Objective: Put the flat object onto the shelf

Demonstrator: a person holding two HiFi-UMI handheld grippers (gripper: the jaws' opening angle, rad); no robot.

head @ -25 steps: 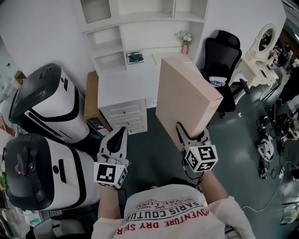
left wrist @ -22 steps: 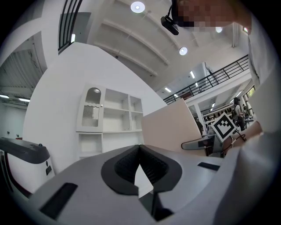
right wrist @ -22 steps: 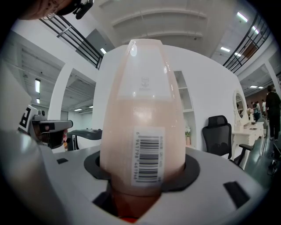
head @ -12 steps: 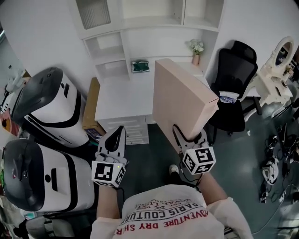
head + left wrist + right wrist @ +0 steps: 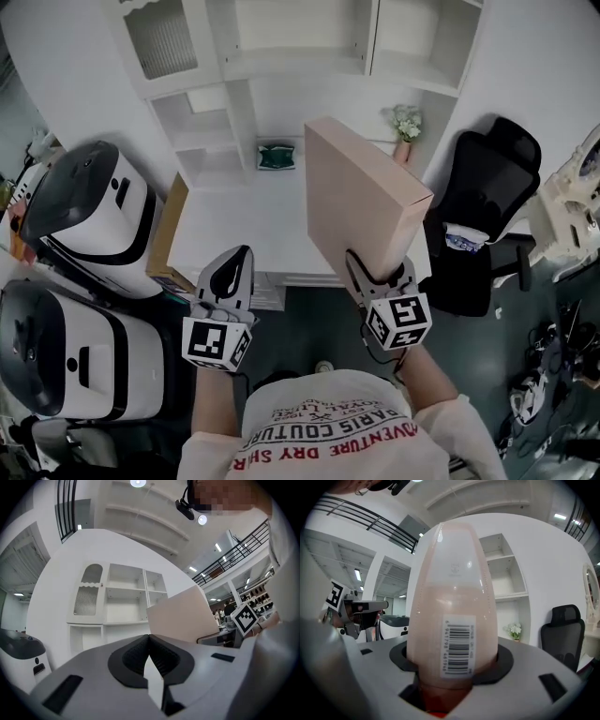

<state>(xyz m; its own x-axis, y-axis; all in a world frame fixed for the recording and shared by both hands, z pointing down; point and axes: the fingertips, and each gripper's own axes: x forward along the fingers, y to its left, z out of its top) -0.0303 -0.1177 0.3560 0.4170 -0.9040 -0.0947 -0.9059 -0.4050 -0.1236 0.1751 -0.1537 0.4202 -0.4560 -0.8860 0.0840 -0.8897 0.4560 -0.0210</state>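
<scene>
You've moved in closer; shelf (image 5: 300, 66) now looms ahead. R hand-held gripper (image 5: 380, 272) still clamps flat box (image 5: 361, 202) upright, L hand-held gripper (image 5: 232, 272) jaws together, empty. Placing prob. next.

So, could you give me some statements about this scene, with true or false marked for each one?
1. The right gripper is clamped on the lower edge of the flat pink box. True.
2. The left gripper also grips the box. False: its jaws are together on nothing, apart from the box.
3. The box already lies on the shelf unit. False: it is held tilted in the air, in front of the shelves.
4. A black office chair stands right of the white desk. True.
5. The box's edge carries a barcode label. True.
</scene>
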